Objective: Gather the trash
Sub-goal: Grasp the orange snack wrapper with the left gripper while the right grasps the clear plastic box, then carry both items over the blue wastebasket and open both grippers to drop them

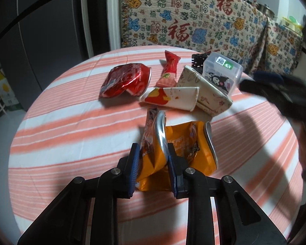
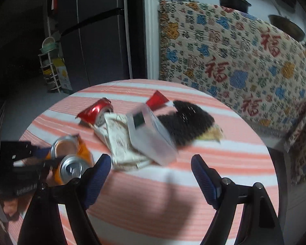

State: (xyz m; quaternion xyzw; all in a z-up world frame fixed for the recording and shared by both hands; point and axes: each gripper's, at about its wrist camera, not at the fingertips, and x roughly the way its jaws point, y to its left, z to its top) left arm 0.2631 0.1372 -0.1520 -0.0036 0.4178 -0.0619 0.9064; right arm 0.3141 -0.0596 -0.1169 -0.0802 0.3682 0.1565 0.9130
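Observation:
My left gripper is shut on a crushed orange can and holds it just above the striped round table. The can also shows in the right wrist view, with the left gripper beside it. Beyond it lie a crushed red can, a red candy wrapper, a paper cup on its side, a flattened patterned carton and a clear plastic box. My right gripper is open and empty, over the table short of the clear box.
A black mesh object lies behind the clear box. A patterned cloth covers furniture behind the table. A dark fridge and a small rack stand at the back left. The right gripper's body is at the right edge.

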